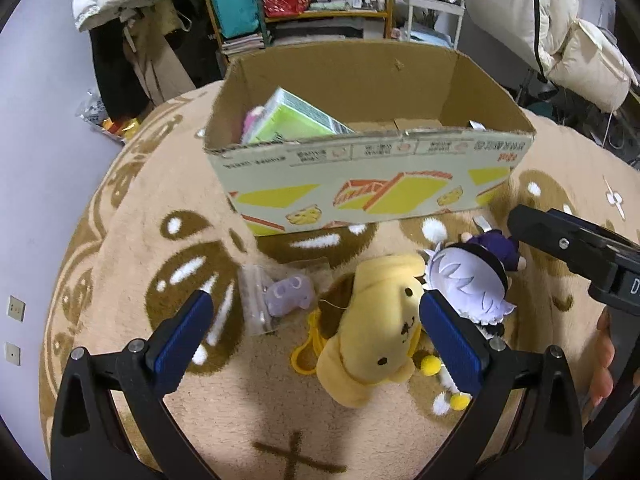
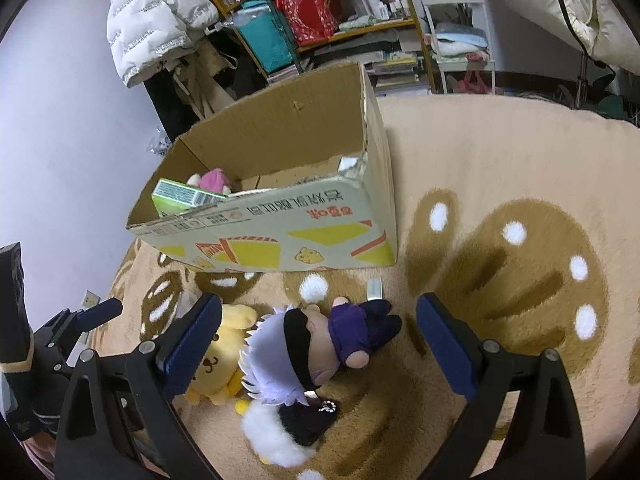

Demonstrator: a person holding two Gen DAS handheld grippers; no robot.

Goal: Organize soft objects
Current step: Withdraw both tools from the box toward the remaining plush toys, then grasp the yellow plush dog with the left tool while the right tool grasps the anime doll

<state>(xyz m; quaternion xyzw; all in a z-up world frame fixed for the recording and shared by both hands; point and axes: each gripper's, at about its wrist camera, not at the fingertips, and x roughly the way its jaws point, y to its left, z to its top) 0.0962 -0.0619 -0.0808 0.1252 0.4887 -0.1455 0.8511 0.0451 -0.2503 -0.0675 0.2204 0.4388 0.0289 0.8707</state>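
Both grippers hover over the tan rug (image 1: pixel 120 240), jaws spread wide, nothing held. Landmark: the cardboard box (image 1: pixel 360 184), open-topped, already holding a green carton (image 1: pixel 296 120) and a pink plush (image 2: pixel 214 180) at its left end.

3 soft items lie on the rug in front of the box's printed wall:
- yellow dog plush (image 1: pixel 376 328), just in front of the box, long axis slanting away from that wall;
- white-haired doll in purple (image 2: pixel 320 344), touching the dog's right side, long axis roughly along the box wall, head toward the dog;
- small purple plush in a clear bag (image 1: pixel 280 296), to the dog's left, apart from it.

Left gripper (image 1: pixel 320 340): the dog sits between its blue pads, nearer the right pad. Right gripper (image 2: pixel 320 344): the doll lies centred in its gap, across the closing line. We judge the right hand better set for the doll, the left for the dog.

Room: the right half of the box floor looks bare. The near wall stands between toys and interior, so each lift must clear its rim. The 2 grippers are close together; we expect crowding if both close at once.
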